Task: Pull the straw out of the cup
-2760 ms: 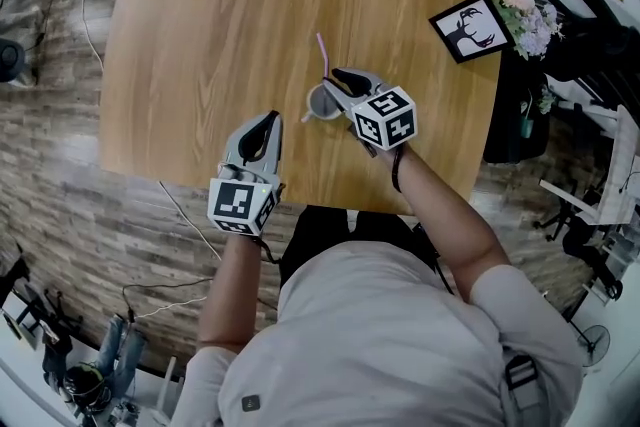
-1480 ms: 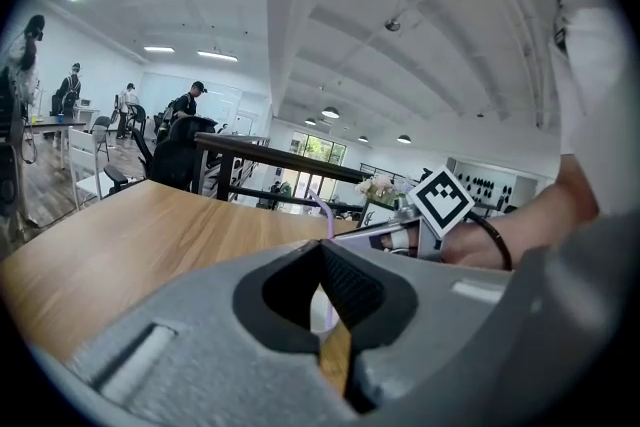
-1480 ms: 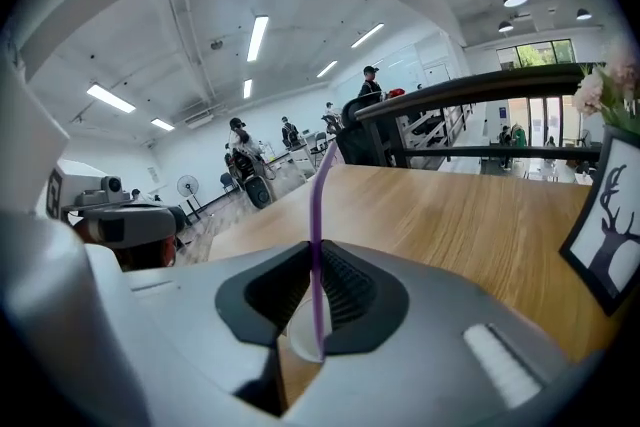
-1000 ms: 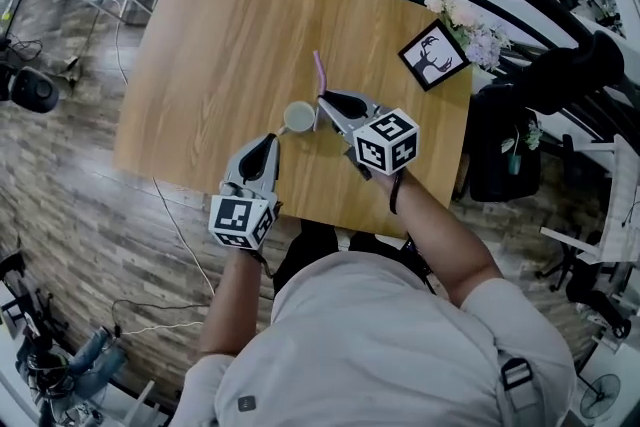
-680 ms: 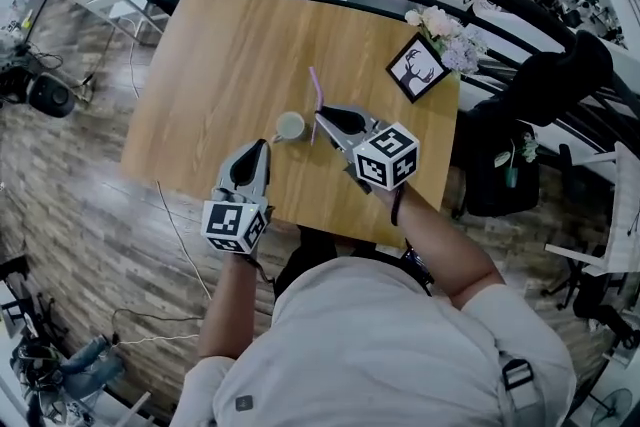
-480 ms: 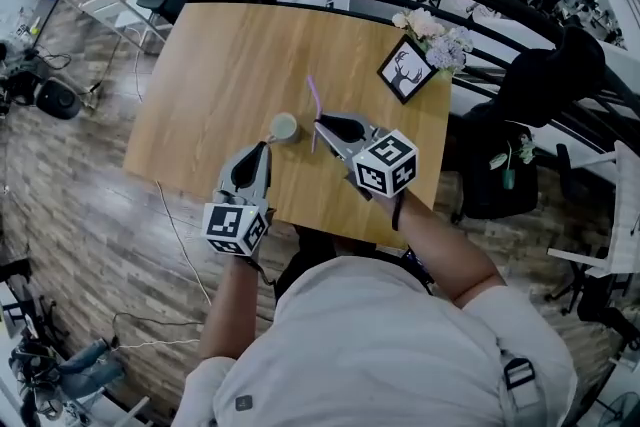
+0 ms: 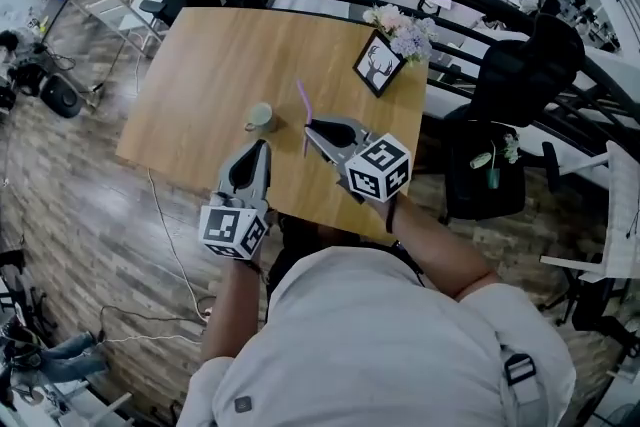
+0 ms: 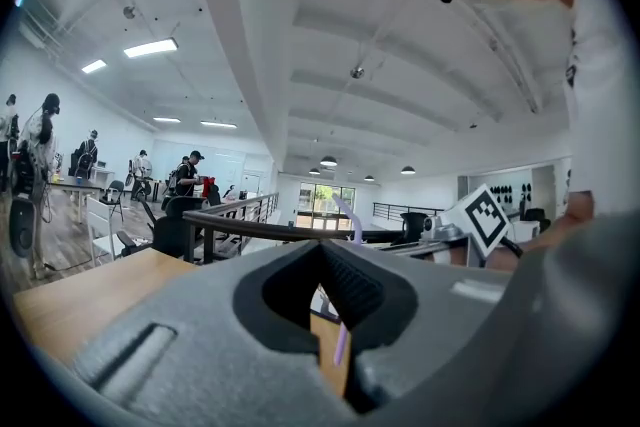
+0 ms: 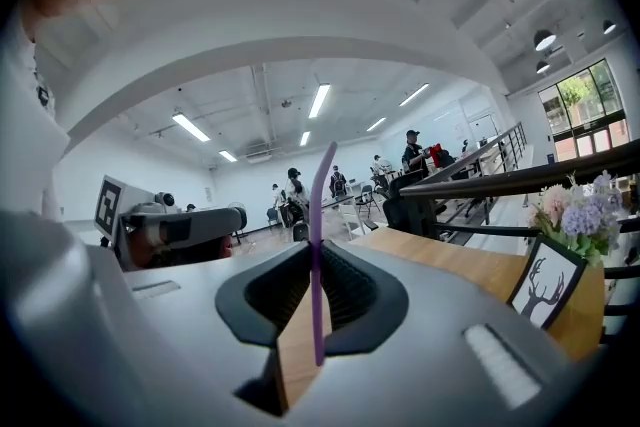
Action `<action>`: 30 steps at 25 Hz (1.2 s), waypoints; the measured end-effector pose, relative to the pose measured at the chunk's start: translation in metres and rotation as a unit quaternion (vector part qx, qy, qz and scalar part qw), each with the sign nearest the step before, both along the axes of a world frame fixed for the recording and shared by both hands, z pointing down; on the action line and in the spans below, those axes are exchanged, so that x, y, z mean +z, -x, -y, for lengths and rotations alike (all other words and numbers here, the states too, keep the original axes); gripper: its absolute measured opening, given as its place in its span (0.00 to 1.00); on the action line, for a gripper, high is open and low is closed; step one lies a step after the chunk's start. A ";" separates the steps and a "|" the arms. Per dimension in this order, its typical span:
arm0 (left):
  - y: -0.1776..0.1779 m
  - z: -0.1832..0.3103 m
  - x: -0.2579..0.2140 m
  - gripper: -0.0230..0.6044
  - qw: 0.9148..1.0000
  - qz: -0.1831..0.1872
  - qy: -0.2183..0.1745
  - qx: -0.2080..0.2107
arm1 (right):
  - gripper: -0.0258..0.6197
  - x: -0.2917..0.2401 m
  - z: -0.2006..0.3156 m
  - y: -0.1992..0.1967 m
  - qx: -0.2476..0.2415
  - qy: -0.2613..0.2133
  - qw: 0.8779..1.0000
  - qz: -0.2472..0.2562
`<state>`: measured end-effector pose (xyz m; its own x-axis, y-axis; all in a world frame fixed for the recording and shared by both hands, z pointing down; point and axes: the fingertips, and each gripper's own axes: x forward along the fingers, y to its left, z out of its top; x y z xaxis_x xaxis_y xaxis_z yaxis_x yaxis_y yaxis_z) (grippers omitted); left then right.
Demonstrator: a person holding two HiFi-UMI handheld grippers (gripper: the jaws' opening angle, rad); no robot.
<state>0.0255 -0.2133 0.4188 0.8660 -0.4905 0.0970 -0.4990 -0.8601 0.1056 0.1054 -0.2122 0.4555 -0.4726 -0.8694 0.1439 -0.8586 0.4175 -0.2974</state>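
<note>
Right tongs [image 7: 309, 126] clamped on straw [image 7: 302, 103], held upright clear of cup [image 7: 260, 118] on tabletop [image 7: 200, 65]; left tongs [image 7: 263, 146] closed, empty.

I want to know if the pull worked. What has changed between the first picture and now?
The straw, at first standing in the cup, is now clear of it, clamped in the right gripper, which has lifted it away. The left gripper has risen too, shut and empty. The cup stays upright on the table.
</note>
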 end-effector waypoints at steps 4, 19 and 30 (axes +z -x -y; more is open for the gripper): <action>0.000 -0.032 0.005 0.04 1.000 0.002 0.004 -0.010 | 0.11 0.002 -0.023 0.007 -0.018 -0.003 1.000 -0.008; 0.081 -0.086 -0.016 0.04 1.000 -0.002 -0.012 -0.025 | 0.11 -0.019 -0.084 0.064 -0.016 -0.030 0.999 -0.034; 0.197 -0.144 -0.027 0.04 0.999 -0.009 -0.029 -0.014 | 0.11 -0.039 -0.149 0.159 0.012 -0.061 0.997 -0.041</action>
<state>-0.1712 -0.0697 0.3919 0.8530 -0.5192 0.0520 -0.5217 -0.8507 0.0644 -0.0538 -0.0633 0.4170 -0.4426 -0.8937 0.0733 -0.8882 0.4256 -0.1732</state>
